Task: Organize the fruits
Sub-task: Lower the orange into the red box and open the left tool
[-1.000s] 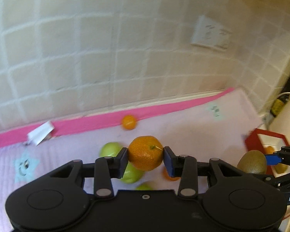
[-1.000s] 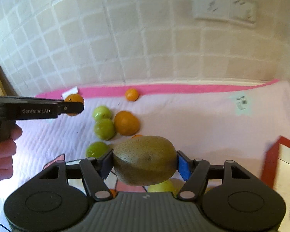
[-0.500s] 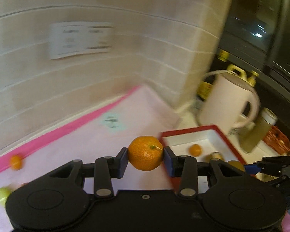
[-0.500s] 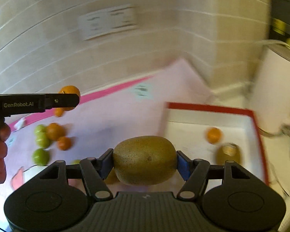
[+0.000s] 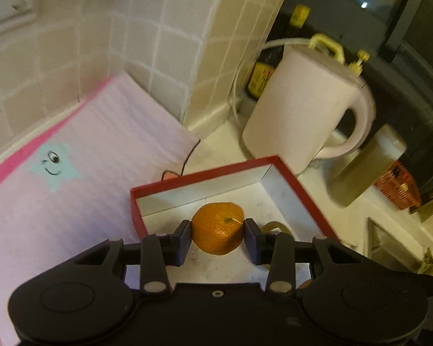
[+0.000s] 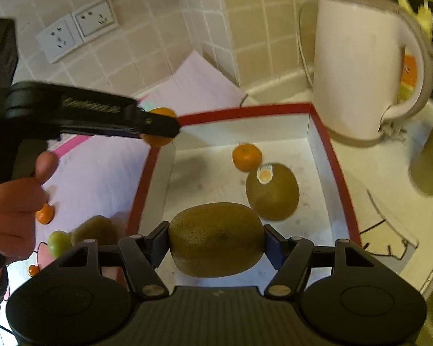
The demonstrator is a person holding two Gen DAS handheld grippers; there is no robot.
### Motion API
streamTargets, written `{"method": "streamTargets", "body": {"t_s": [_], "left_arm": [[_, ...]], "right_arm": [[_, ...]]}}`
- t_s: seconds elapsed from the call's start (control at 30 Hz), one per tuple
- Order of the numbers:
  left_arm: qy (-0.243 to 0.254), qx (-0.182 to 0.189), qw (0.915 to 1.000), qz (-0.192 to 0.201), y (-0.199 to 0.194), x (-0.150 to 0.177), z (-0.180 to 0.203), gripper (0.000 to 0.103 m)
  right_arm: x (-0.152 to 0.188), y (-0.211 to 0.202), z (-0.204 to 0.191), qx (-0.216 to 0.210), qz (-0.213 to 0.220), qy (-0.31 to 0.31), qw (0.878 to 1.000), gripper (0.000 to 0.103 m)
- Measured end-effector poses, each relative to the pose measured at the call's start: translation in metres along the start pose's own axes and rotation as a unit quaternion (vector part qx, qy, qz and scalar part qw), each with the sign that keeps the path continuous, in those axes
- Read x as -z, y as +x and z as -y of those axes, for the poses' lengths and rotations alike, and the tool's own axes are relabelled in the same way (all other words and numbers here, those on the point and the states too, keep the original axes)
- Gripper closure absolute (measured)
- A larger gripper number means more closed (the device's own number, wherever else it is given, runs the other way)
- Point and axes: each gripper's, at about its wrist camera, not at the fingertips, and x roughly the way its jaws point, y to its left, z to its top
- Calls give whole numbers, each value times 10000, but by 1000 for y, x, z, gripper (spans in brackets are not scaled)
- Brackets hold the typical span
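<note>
From the left wrist, the left gripper [image 5: 218, 238] is clamped on a small mandarin [image 5: 217, 228], held above the white floor of a red-rimmed box [image 5: 205, 174] that sits at the edge of a pink mat [image 5: 72, 178]; a white kettle [image 5: 306, 112] stands just beyond the box. From the right wrist, the right gripper [image 6: 216, 240] is clamped on a brown kiwi [image 6: 216, 239] over the same box, where a second kiwi [image 6: 274, 196] with a sticker and another mandarin [image 6: 246, 157] lie touching. A hand [image 6: 11, 210] holds the left gripper at the box's left rim; loose fruit [image 6: 59, 239] lies on the mat.
</note>
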Motion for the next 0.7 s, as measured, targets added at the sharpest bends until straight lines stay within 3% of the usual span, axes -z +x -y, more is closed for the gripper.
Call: {"method": "streamTargets", "body": {"t_s": [0.13, 0.3, 0.7], "left_arm": [[179, -311, 9989, -289, 31, -6, 6, 56], [147, -422, 9972, -601, 60, -10, 7, 56], [429, -793, 9931, -749, 86, -13, 13, 55]], "right_arm": [[-2, 25, 11, -187, -221, 216, 9993, 34], [0, 42, 19, -314, -366, 334, 9983, 34], [0, 62, 5, -169, -339, 12, 9993, 34]]}}
